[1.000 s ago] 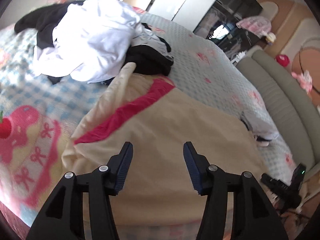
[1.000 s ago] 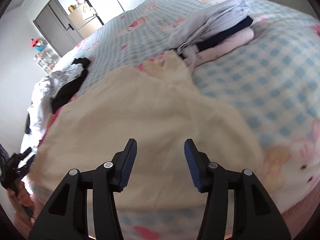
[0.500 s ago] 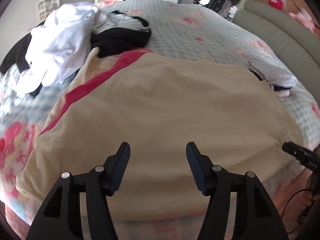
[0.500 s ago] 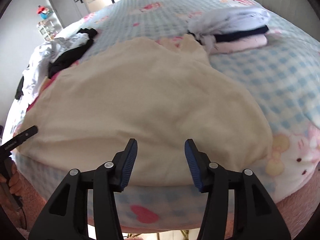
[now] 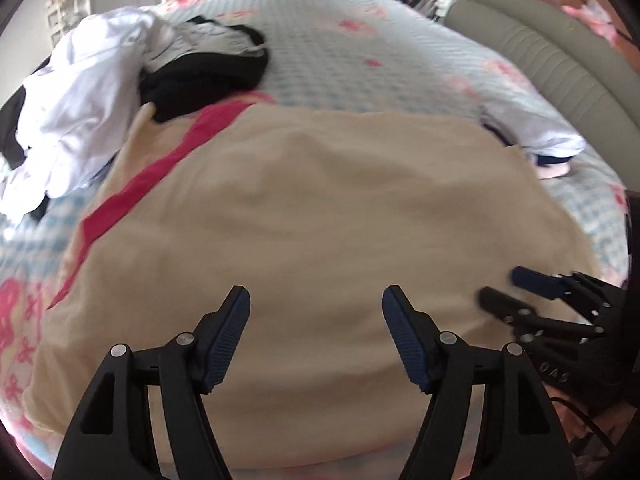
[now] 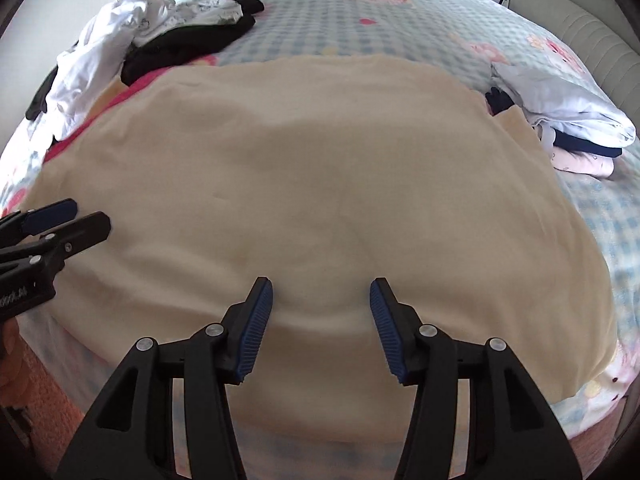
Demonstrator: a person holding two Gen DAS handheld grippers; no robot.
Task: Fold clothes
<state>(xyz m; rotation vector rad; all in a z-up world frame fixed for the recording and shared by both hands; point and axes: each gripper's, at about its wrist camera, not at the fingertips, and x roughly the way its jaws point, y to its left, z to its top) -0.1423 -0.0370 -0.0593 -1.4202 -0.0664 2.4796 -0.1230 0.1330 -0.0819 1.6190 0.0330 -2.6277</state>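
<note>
A large cream garment (image 5: pixel 320 200) with a pink stripe (image 5: pixel 132 196) along its left side lies spread flat on the bed. My left gripper (image 5: pixel 316 304) hovers over its near edge; its jaws are opening and nothing is between them. My right gripper (image 6: pixel 320 292) stands open over the same near edge of the garment (image 6: pixel 320 160), its fingers empty. Each gripper shows in the other's view: the right gripper (image 5: pixel 500 285) at the garment's right side, the left gripper (image 6: pixel 90 214) at its left side.
A heap of white and black clothes (image 5: pixel 100 100) lies at the far left. A folded stack (image 6: pixel 568 132) sits at the garment's far right corner. The blue checked bedcover (image 5: pixel 360 40) stretches behind. A grey padded headboard (image 5: pixel 560 64) curves along the right.
Both views have swung round to face the garment squarely. The left jaws have spread wider. The right gripper has come into the left wrist view, and the left gripper now shows in the right wrist view.
</note>
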